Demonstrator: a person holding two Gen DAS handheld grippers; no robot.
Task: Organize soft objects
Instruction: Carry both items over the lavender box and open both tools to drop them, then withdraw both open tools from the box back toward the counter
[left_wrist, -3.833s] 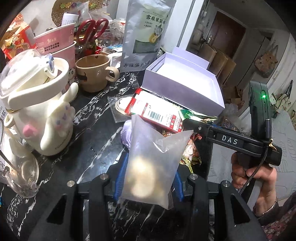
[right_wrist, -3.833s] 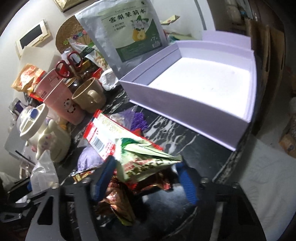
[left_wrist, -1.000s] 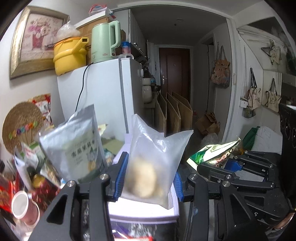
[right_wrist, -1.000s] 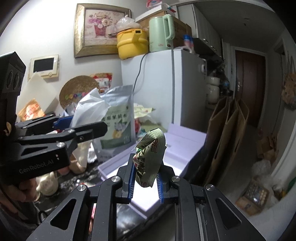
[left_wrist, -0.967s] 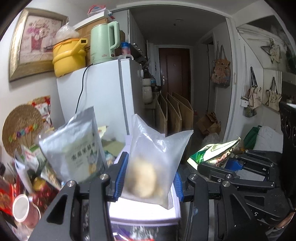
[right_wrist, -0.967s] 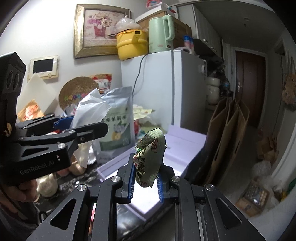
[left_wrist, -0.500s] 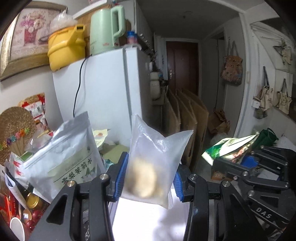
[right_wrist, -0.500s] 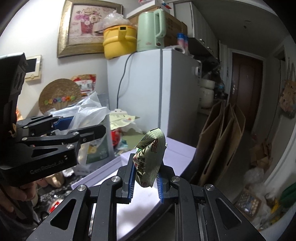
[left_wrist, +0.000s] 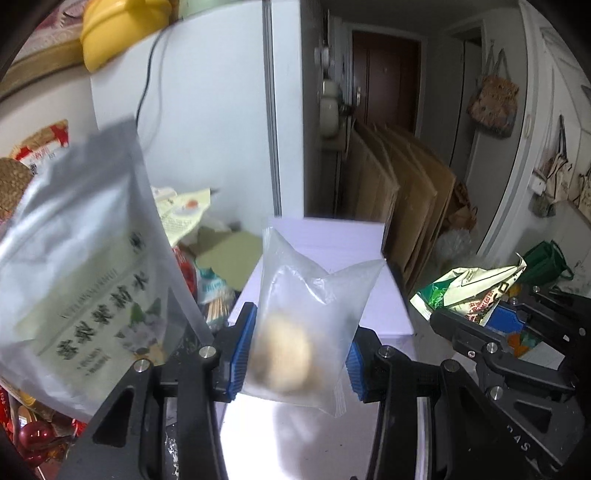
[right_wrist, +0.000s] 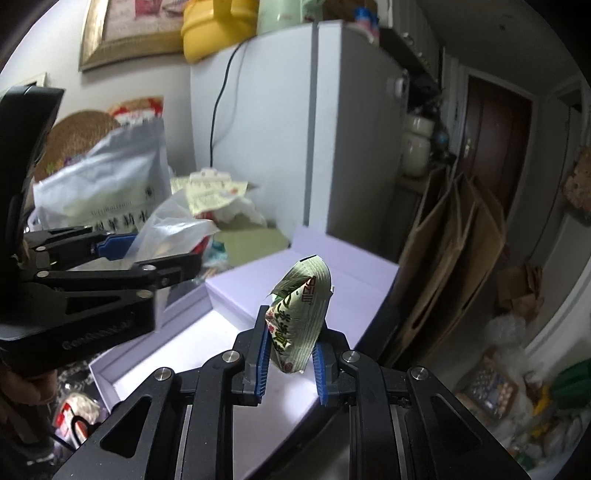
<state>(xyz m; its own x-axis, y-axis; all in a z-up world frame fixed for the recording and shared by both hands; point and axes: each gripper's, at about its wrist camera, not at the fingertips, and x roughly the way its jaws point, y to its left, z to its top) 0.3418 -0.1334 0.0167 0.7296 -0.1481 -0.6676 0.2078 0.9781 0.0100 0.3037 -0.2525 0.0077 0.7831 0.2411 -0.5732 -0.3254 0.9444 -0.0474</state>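
My left gripper (left_wrist: 297, 352) is shut on a clear plastic bag (left_wrist: 306, 317) with a pale round bun inside, held in the air above the open lilac box (left_wrist: 332, 240). My right gripper (right_wrist: 290, 363) is shut on a crumpled green snack packet (right_wrist: 299, 319), also held above the lilac box (right_wrist: 236, 291). The right gripper with the green packet (left_wrist: 469, 288) shows at the right of the left wrist view. The left gripper with its clear bag (right_wrist: 170, 229) shows at the left of the right wrist view.
A large silver pouch (left_wrist: 81, 266) stands left of the box. A white fridge (right_wrist: 295, 129) stands behind the box. Folded cardboard (right_wrist: 454, 243) leans to its right. Cluttered papers and packets (right_wrist: 218, 199) lie behind the box.
Both grippers have moved forward and lower over the lilac box, each still holding its item. The silver pouch now looms larger at the left.
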